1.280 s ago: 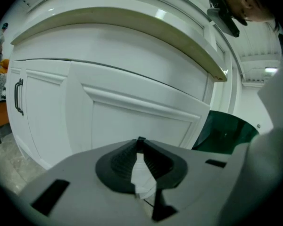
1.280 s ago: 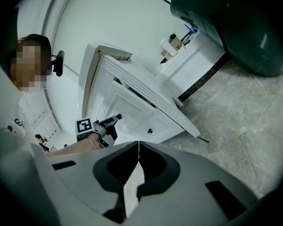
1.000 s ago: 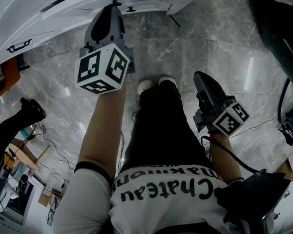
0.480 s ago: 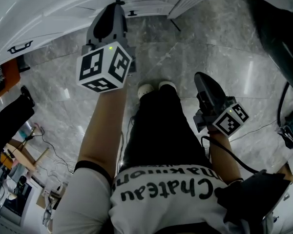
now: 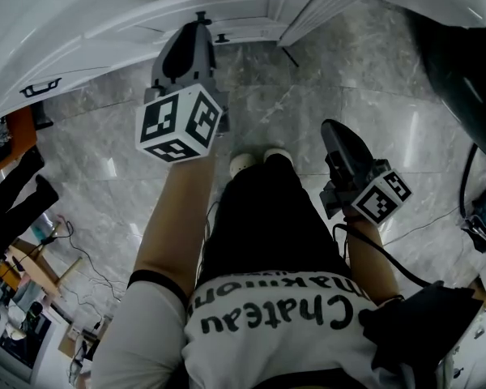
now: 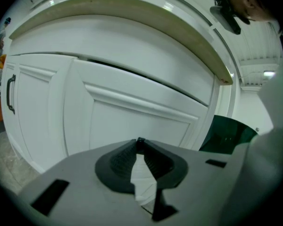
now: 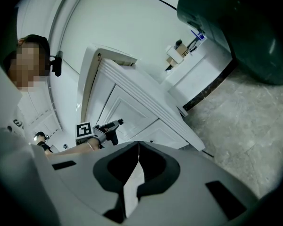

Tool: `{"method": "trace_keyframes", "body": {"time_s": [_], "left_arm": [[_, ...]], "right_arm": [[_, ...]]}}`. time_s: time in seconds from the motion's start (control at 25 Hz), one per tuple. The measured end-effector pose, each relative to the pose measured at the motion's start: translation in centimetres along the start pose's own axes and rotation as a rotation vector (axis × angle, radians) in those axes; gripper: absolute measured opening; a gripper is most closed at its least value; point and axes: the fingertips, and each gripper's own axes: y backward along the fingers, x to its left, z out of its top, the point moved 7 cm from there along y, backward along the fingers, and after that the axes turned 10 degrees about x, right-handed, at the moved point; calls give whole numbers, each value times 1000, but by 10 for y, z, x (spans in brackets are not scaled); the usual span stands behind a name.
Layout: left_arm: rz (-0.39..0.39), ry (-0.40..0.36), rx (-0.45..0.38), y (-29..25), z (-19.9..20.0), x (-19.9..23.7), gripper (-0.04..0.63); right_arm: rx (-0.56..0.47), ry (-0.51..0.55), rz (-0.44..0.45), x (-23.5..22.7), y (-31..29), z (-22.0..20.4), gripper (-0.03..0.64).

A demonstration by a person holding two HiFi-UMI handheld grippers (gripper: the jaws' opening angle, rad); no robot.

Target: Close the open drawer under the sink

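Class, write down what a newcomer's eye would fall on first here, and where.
The black-and-white marker cube on the left tongs dominates the head view's upper middle. Ahead of it stands the white panelled cabinet, and grey marble floor spreads beneath.

Only legible txt: "Chateau", upside down, on person's white shirt; 2nd line above it unreadable.

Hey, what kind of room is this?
Probably a kitchen or bathroom, going by the fitted units: white panelled cabinet doors with a black handle, a countertop above them, and a grey marble-look tiled floor.
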Motion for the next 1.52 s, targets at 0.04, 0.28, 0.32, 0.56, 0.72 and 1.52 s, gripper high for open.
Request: {"method": "trace_keyframes", "body": {"time_s": [0.04, 0.28, 0.32, 0.56, 0.72, 1.52], "left_arm": [[2, 10, 2, 0, 0, 0, 46], [-2, 7, 88, -1, 7, -2, 46], [-5, 1, 106, -1, 8, -3, 46], [-17, -18, 215, -1, 13, 1, 46], [-43, 35, 298, -3, 17, 4, 82], [-259, -24, 400, 64, 65, -10, 141]], "right_arm": [[-5, 5, -2, 2, 0, 4, 12], [-4, 4, -34, 27, 25, 20, 12], [-2, 0, -43, 34, 32, 23, 12], [-1, 1, -86, 82, 74, 45, 12], [-35, 23, -125, 102, 107, 64, 12], [-232, 137, -93, 205, 172, 86, 12]]}}
